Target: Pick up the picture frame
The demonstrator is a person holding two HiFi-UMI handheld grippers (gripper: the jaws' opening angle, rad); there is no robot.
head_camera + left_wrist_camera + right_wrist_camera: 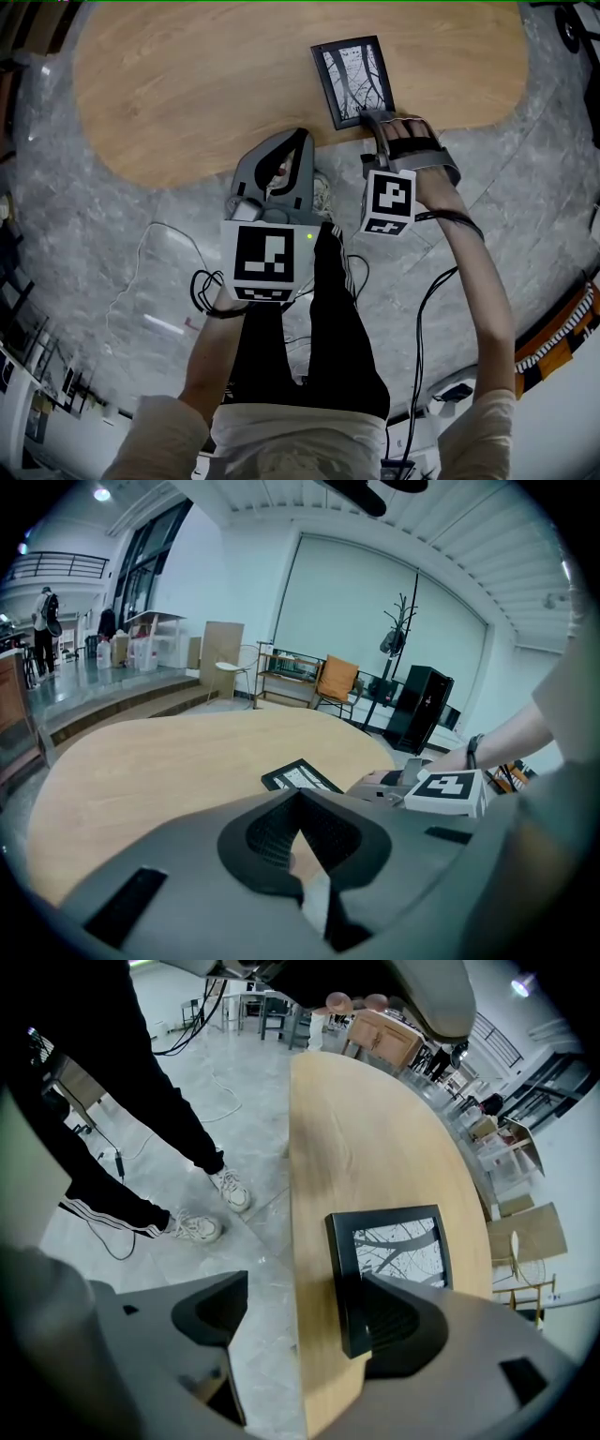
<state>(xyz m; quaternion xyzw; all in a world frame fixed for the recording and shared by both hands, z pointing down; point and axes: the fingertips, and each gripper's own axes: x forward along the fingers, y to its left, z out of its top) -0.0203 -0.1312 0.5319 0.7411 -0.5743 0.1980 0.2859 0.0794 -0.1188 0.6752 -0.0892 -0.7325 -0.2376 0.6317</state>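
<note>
The right gripper (300, 1290) is spread wide open and holds nothing. One jaw reaches over the near corner of the picture frame (392, 1246); the other hangs out past the table (375, 1119) edge, above the grey floor (220, 1101). Whether the upper jaw actually rests on the frame is hard to say from this angle. The frame lies flat on the wooden table, close to its rounded edge, face up, with a black border around a black-and-white print of bare branches. The left gripper (300, 799) has its jaws closed together at the tips, empty, held off the table's edge beside the right one.
</note>
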